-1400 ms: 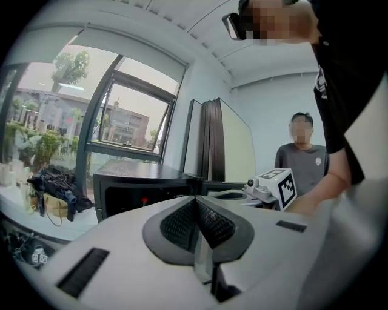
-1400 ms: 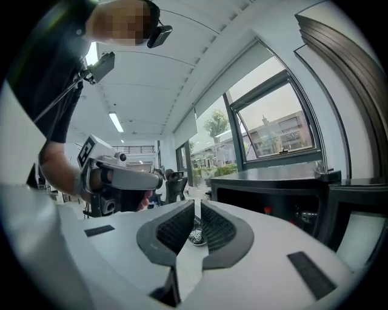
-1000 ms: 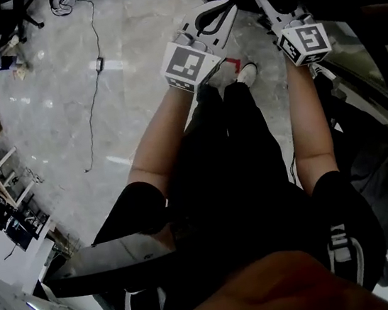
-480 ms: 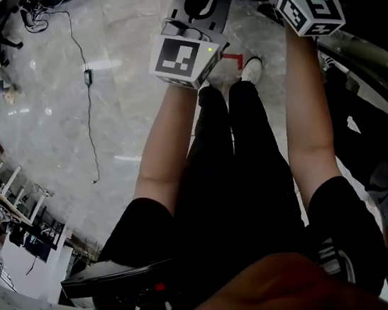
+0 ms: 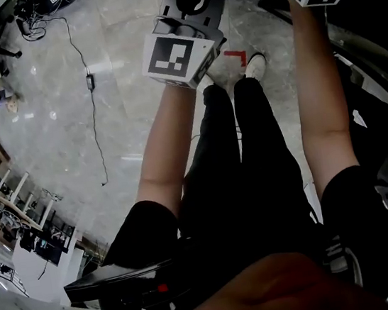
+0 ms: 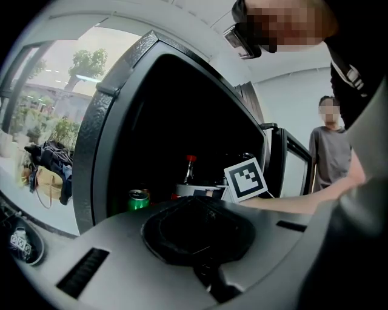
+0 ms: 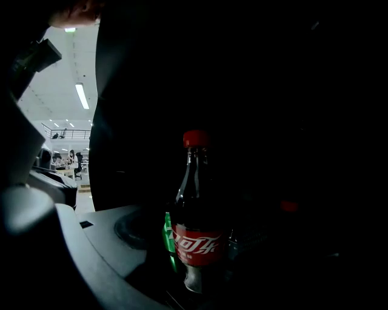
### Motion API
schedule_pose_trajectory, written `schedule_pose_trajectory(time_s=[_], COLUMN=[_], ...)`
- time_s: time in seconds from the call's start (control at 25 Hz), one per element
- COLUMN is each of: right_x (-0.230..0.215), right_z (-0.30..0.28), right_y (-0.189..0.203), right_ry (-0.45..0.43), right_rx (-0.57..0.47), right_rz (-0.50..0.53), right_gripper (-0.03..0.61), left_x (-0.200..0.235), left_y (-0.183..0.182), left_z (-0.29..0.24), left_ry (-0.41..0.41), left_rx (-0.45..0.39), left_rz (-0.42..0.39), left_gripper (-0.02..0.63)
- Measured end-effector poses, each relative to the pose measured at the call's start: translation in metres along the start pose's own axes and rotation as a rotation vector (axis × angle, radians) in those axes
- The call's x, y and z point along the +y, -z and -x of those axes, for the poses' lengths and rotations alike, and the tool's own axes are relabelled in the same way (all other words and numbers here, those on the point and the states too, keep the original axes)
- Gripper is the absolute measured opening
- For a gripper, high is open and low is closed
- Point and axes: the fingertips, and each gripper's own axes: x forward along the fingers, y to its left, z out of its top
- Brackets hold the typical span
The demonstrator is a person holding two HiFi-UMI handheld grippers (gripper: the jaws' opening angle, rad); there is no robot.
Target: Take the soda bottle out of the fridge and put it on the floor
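1. The right gripper (image 7: pixel 203 266) has its jaws wide, and they have just been opening. The soda bottle (image 7: pixel 197 224) stands upright in the gap between them, red cap on top and red label facing the camera. No pad is seen pressing on it. The jaw on the right of that view is lost in the dark.
2. The left gripper (image 6: pixel 200 212) has its jaws closed together with nothing between them.
3. The bottle is inside the fridge (image 6: pixel 100 151), in its dark interior. A green can (image 6: pixel 138 199) stands near it, to its left in the left gripper view. In the right gripper view a green glint shows just beside the label.
4. In the left gripper view the right gripper's marker cube (image 6: pixel 246 180) sits at the fridge mouth, just right of the bottle. The forearm (image 6: pixel 291 203) behind it runs out to the right.
5. In the head view both arms stretch forward over black trousers. The left gripper is at top centre. Only the right one's cube shows, at the top right edge.
6. The floor (image 5: pixel 69 132) is pale grey stone. A black cable (image 5: pixel 93 107) trails across it, and a red corner mark (image 5: pixel 237 55) lies by a white shoe (image 5: pixel 257 68).
7. A person in a grey shirt (image 6: pixel 330 154) stands beside the fridge, at the right of the left gripper view.
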Motion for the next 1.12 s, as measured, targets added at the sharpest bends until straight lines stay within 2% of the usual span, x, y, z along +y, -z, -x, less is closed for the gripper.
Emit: schedule_pose_trajectory(time_s=[0.32,0.44,0.56,0.88,1.12], right_x=[-0.006,0.005,0.016,0.084,0.126], right_z=[0.005,0.012,0.014,0.069,0.096], right_y=[0.006,0.007,0.000,-0.014,0.029], right_ry=[0.010,0.001,-0.017,-0.104,-0.163], right_rx=[0.013,0.017,0.002,-0.050,-0.023], right_rz=[0.015,0.006,0.013,0.042,0.048], right_gripper=[0.314,0.314,0.314,0.314,0.313], left_x=[0.000,0.003,0.008,0.000,-0.007], left_y=[-0.001,0.004,0.004,0.013,0.047], left_z=[0.009,0.015,0.012,0.038,0.058], left_ry=[-0.008,-0.021,-0.023,-0.027,-0.026], left_rx=[-0.033,-0.005,0.011,-0.004,0.007], left_rz=[-0.011,0.017,0.009,0.000,0.001], left_gripper=[0.005,0.005,0.005,0.005,0.005])
